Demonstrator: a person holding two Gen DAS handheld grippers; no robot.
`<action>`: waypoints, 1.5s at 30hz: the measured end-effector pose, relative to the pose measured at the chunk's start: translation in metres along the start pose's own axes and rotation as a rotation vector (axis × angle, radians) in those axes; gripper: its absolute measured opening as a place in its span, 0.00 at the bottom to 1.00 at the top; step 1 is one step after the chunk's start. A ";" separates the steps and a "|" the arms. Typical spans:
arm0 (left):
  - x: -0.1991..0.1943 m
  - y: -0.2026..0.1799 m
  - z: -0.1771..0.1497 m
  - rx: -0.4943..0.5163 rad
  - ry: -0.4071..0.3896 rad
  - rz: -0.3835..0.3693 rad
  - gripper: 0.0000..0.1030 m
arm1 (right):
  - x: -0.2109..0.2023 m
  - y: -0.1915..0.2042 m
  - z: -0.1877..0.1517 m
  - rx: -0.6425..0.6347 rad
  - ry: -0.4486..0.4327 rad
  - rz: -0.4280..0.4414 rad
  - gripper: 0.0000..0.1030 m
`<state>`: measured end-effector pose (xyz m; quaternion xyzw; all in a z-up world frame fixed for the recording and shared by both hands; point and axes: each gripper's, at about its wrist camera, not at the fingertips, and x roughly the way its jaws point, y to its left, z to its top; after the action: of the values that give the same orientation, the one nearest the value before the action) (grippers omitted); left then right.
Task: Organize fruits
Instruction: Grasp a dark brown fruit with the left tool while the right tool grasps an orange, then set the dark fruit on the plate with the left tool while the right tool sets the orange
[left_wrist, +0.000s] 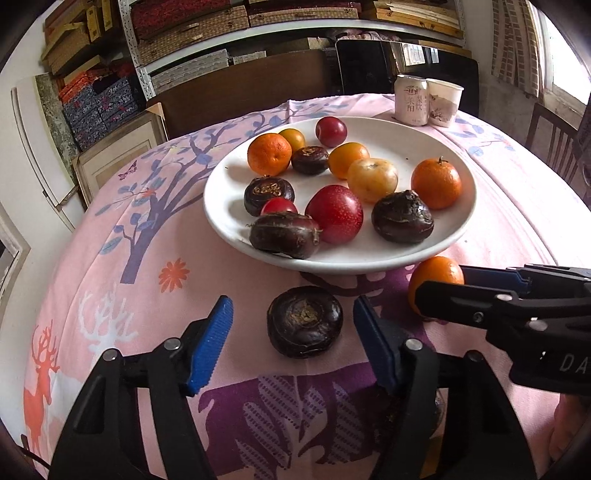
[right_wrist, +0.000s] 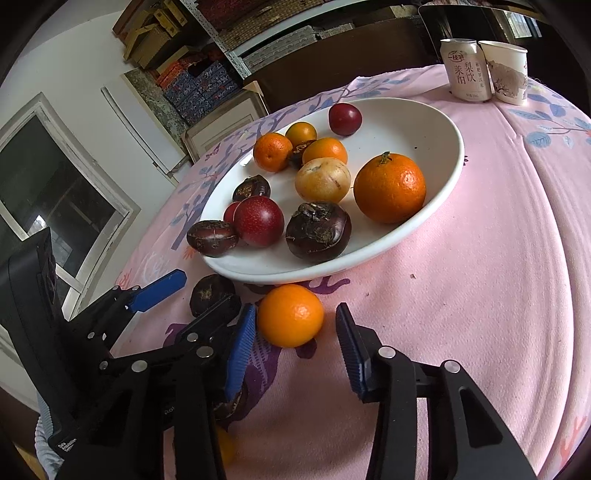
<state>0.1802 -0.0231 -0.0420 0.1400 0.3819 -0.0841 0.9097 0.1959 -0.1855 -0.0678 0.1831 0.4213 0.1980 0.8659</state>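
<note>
You can read Chinese characters "梨饮" and "莱阳" on the drink can (right_wrist: 466, 70); your right claw's (left_wrist: 439, 299) housing shows "DA".

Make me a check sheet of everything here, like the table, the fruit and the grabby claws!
Surface: round table under a pink tablecloth with tree and deer prints.
Job's things: white plate holding many fruits; dark water chestnut and orange on the cloth in front of the plate.
Clutter: drink can and paper cup behind the plate.
Grippers: left gripper open around the chestnut; right gripper open around the orange.
Cables: nothing seen.
Surroundings: shelves of boxes, wooden chair.
</note>
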 end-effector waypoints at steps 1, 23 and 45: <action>0.000 -0.001 0.000 0.004 0.003 -0.003 0.53 | 0.001 0.001 0.000 -0.002 0.006 0.012 0.37; -0.035 0.001 -0.004 0.003 -0.138 0.089 0.40 | -0.012 0.000 -0.005 -0.009 -0.017 0.023 0.36; -0.064 0.016 0.014 -0.076 -0.233 0.072 0.40 | -0.061 0.002 0.000 0.006 -0.145 0.091 0.36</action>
<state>0.1496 -0.0096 0.0161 0.1081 0.2711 -0.0524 0.9550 0.1615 -0.2139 -0.0268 0.2184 0.3492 0.2221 0.8838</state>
